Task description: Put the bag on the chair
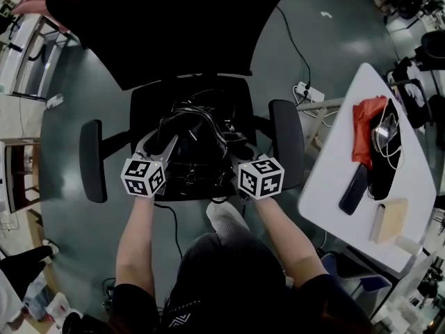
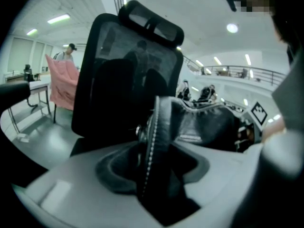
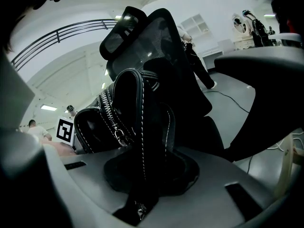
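Note:
A black leather bag (image 1: pixel 195 148) with white stitching sits on the seat (image 1: pixel 144 106) of a black office chair, in front of its mesh backrest (image 2: pixel 123 75). My left gripper (image 1: pixel 164 146) is at the bag's left side. One strap (image 2: pixel 159 137) stands upright between its jaws with dark room on either side, so this left gripper (image 2: pixel 154 175) looks open. My right gripper (image 1: pixel 233 153) is at the bag's right side. In its own view the right gripper (image 3: pixel 142 184) is shut on the other strap (image 3: pixel 142 127), next to the bag's zip (image 3: pixel 111 115).
The chair's armrests (image 1: pixel 92 160) (image 1: pixel 286 143) flank the seat. A white table (image 1: pixel 334 179) stands at the right with a red cloth (image 1: pixel 365 127), a dark phone (image 1: pixel 353 190) and a tan block (image 1: pixel 391 219). A power strip (image 1: pixel 309 91) and cables lie on the grey floor.

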### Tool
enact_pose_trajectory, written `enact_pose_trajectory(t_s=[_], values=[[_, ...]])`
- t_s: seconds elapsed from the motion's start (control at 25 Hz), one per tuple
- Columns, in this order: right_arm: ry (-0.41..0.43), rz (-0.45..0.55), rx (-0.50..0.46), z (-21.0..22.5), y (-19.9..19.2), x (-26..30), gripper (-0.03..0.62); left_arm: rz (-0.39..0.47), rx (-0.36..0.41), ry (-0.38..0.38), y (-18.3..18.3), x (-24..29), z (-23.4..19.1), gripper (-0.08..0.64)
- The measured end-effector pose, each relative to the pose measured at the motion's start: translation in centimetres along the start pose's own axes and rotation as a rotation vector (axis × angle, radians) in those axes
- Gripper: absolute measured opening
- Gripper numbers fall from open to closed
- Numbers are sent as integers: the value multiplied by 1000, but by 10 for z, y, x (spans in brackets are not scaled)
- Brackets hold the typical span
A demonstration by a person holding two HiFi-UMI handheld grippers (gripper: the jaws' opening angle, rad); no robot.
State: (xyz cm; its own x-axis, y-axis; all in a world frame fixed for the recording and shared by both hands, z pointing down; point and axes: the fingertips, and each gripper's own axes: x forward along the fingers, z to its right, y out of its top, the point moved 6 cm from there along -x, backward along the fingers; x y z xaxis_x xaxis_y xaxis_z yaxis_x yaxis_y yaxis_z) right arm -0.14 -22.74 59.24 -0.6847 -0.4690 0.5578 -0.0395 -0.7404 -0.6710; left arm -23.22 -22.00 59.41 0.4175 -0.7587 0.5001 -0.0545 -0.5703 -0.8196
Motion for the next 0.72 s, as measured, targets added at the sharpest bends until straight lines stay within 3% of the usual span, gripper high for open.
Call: enact_pose_trajectory(t_s=[0.28,0.72], values=[[12,-10,-18,-2,-5,1,54,7,-49,-37,-12,4,-10,232],[8,-41,-70,-1,-3,0,80,-30,-50,-26,-15,3,-18,287]])
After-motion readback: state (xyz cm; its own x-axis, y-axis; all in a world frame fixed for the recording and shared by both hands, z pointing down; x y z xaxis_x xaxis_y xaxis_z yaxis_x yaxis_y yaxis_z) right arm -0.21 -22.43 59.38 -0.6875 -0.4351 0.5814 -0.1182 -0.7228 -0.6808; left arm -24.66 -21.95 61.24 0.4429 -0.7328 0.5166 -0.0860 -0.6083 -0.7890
